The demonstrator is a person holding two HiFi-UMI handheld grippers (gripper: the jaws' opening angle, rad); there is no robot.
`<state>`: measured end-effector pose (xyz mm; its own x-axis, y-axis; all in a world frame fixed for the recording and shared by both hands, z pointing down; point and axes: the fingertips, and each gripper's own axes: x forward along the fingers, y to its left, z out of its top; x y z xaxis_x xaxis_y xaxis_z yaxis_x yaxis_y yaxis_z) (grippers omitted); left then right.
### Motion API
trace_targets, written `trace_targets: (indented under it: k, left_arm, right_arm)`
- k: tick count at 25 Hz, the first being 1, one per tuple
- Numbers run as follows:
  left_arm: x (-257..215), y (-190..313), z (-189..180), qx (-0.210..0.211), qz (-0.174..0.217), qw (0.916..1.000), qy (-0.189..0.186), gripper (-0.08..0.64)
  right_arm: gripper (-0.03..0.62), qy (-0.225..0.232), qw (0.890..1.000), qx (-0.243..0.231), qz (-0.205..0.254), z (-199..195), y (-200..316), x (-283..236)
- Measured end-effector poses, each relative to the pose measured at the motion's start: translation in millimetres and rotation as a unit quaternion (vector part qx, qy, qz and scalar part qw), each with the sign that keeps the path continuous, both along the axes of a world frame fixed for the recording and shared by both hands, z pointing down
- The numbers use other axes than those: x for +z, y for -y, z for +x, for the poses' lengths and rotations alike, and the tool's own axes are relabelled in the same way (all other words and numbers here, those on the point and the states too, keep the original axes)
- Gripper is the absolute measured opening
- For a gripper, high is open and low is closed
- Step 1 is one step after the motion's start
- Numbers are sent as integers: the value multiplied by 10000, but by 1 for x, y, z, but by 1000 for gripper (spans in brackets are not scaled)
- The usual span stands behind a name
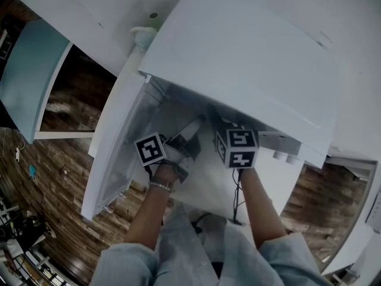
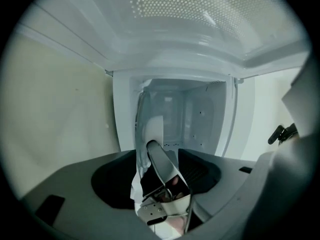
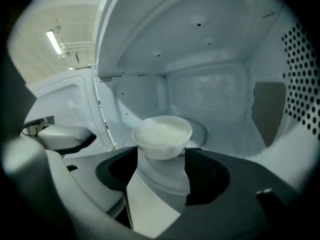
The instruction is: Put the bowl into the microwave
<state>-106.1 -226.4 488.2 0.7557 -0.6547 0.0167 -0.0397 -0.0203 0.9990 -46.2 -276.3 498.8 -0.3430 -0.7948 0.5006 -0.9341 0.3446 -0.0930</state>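
A white bowl (image 3: 161, 135) with a pale filling stands on the round turntable (image 3: 201, 132) inside the white microwave (image 1: 238, 58). The door (image 1: 113, 154) hangs open to the left. My right gripper (image 3: 161, 155) is at the cavity mouth with its jaws wide apart. The bowl sits just past its fingertips and the pads do not touch it. My left gripper (image 1: 188, 133) reaches in beside the door. In the left gripper view, a shiny metal piece (image 2: 165, 171) and a pale edge fill the gap of that gripper (image 2: 161, 160). I cannot make out what they are.
The microwave sits on a white counter (image 1: 119, 82), with dark wooden floor (image 1: 59, 177) on both sides. A small pale object (image 1: 144, 36) stands behind the door hinge. A black cable (image 1: 238, 192) runs along my right forearm. Perforated cavity walls (image 3: 300, 79) close in on the right.
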Motion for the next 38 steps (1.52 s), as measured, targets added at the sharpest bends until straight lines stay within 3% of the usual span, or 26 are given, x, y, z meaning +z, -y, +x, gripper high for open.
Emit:
trace_targets:
  k: [7,13,16,19,21,26,34,38]
  left_arm:
    - [-5,-20,-5,93,188,9994,267,250]
    - [-18,-31,-2,225,545,9957,719,180]
    - [-25,-37,-4,238,707,9920,1017,84]
    - [-42,-40,-4,181,902,9901,1064,-4]
    - [-53,-43,-2,181,1069,9878,1122,-9]
    - [-68,-53,-4,249,1389,9738,1782,-2]
    - [-112,-74,-4,267,1903,9597,2051,-2]
    - [-129,-86,-8,303,2268,9428,2425,-2]
  right_arm:
    - [304,175,9998,8,-136,1,-4,2]
    - [296,373,9993,-10,-71,4,-27,-9]
    - [256,449,9990,-82,-9,3,-42,-20]
    - [168,589,9981,-133,143,1,-55,-37]
    - [132,688,9970,-283,231,0,-66,-48]
    - [12,743,9951,-516,407,0,-91,-74]
    - [3,981,9900,-643,779,8,-124,-116]
    - [3,1081,9880,-633,900,12,-134,-132]
